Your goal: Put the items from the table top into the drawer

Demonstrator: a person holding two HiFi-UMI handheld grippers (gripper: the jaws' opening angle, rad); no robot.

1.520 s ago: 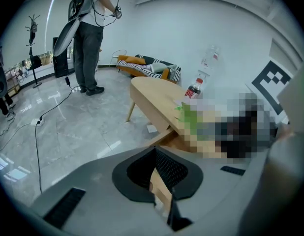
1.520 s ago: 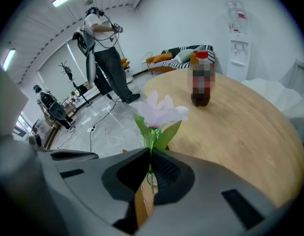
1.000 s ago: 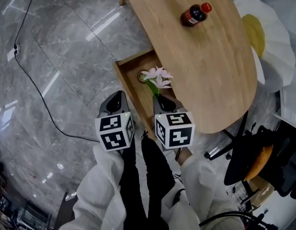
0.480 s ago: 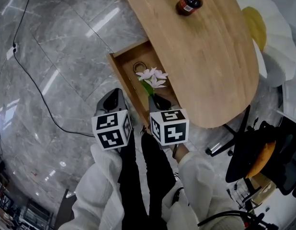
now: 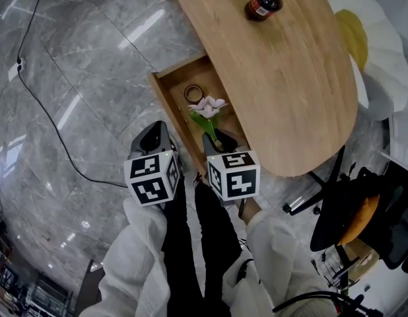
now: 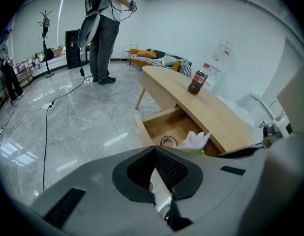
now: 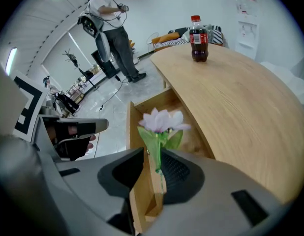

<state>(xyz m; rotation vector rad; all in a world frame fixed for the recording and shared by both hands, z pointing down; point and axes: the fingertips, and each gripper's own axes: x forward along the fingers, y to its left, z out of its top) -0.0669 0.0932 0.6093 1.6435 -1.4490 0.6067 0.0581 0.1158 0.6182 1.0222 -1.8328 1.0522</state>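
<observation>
Right gripper (image 7: 152, 154): jaws have just been opening and now stand part-way apart. The flower (image 7: 161, 121) has its stem between them, close to the right-hand pad, and it doesn't look pinched any more. Versus a second ago, the gripper sits lower over the open drawer (image 5: 166, 94). The bloom has sagged toward the drawer floor just ahead of the jaws, with the tape roll (image 5: 193, 93) a bit further out. I read this as a release in progress, so the flower is effectively in the drawer. Next move should be backing the jaws off without dragging the stem out. Left gripper (image 6: 153, 149) is just to the left, jaws together, nothing in them, idle. Far ahead and to the right, the bottle (image 5: 265, 2) stands upright on the table top (image 5: 290, 78), not yet stowed, so the task is only partway done.
</observation>
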